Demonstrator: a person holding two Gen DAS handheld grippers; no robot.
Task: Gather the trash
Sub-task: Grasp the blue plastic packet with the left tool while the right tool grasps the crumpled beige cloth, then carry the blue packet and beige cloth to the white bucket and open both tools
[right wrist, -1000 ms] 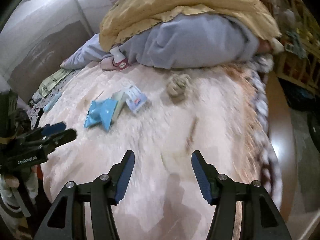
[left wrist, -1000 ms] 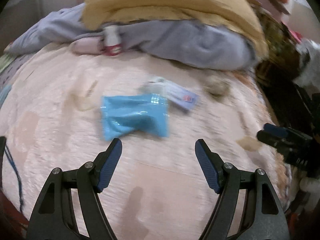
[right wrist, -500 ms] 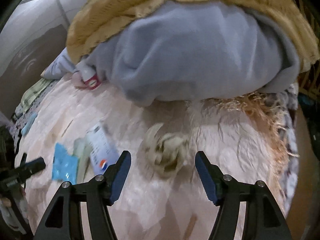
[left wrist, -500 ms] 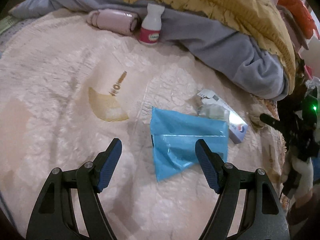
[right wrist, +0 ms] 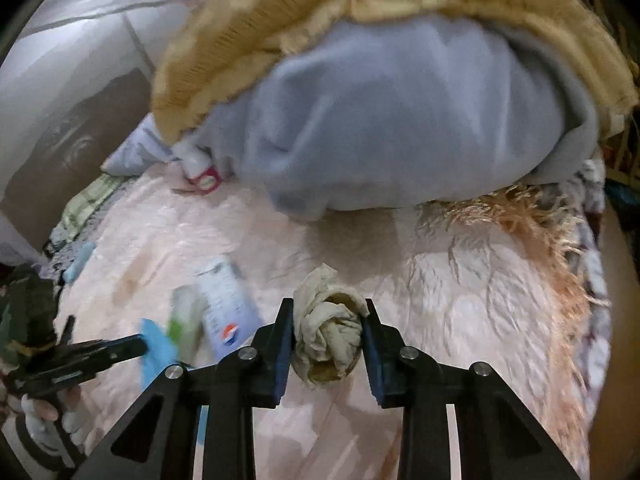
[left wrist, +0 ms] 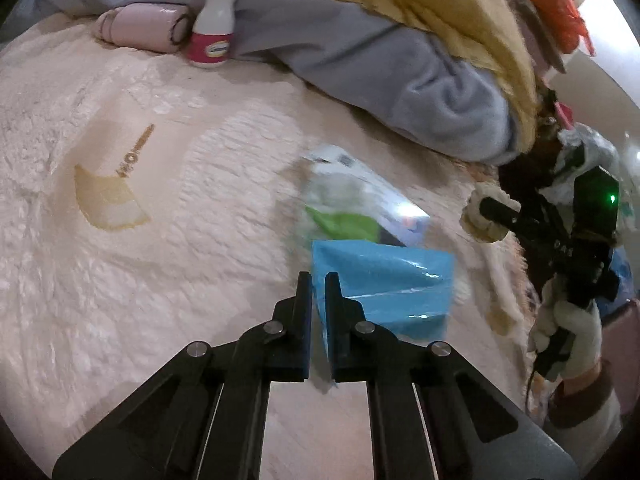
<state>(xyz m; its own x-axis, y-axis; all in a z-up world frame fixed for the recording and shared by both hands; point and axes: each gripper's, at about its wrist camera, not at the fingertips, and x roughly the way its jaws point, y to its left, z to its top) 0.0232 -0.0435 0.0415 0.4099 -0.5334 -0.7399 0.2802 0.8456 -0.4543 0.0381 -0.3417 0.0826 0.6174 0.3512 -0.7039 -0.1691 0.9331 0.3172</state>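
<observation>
surface: pink bedspread (left wrist: pixel 168 264) | left gripper (left wrist: pixel 318 280) fingers clamped on blue wrapper (left wrist: pixel 384 288) | right gripper (right wrist: pixel 327 312) fingers clamped on crumpled tissue (right wrist: pixel 326 336)

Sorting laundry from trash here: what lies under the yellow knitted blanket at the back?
A grey fleece garment lies under the yellow knitted blanket, bulging out below its edge. A small white bottle stands against the fleece. Anything deeper in the pile is covered.

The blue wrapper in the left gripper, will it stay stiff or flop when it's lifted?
Probably flop: the blue wrapper looks like thin creased film, pinched only at one edge by the left gripper, so the free side should sag. It looks flat and empty, so likely very light. Its glossy surface may slip.
</observation>
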